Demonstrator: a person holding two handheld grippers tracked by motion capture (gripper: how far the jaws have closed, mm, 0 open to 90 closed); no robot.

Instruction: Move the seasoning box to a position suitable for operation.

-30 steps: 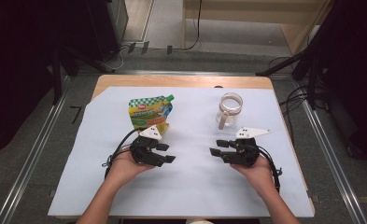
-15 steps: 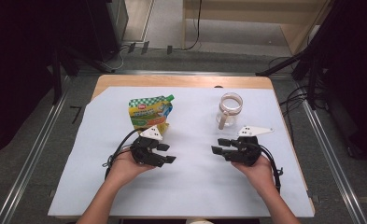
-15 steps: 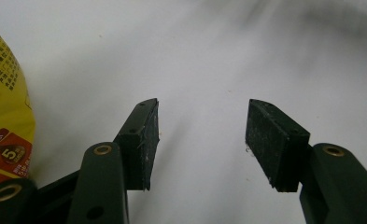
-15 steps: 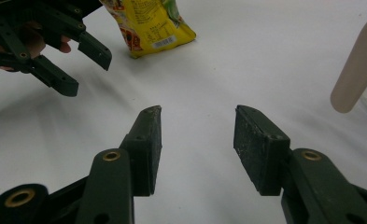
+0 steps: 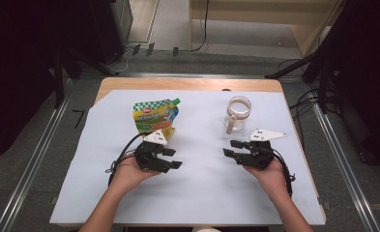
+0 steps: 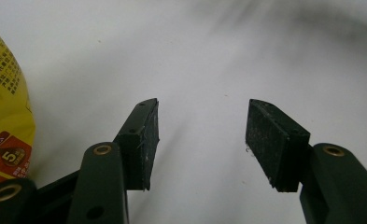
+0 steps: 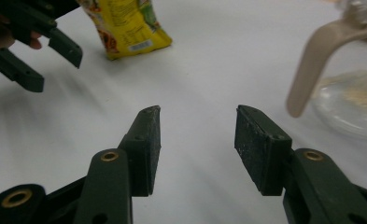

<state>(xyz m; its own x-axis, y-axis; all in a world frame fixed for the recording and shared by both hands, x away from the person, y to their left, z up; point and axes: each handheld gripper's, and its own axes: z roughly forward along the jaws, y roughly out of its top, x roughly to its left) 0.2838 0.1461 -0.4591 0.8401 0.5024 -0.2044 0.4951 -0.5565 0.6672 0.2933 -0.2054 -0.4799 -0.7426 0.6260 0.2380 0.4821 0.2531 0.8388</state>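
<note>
Yellow-green printed pouch [image 5: 156, 116], clear beige-handled jug [image 5: 238, 114], white sheet [image 5: 202, 188].

A yellow and green plastic refill pouch [image 5: 156, 116] with a green corner spout lies flat on the white table cover, left of centre, its spout pointing to the far right. Printed pictures and a red label show on its upper face. Well apart to its right stands a clear glass jug [image 5: 238, 114] with a beige handle, upright, handle turned toward the near edge; something pale shows at its bottom [image 7: 354, 100].
</note>
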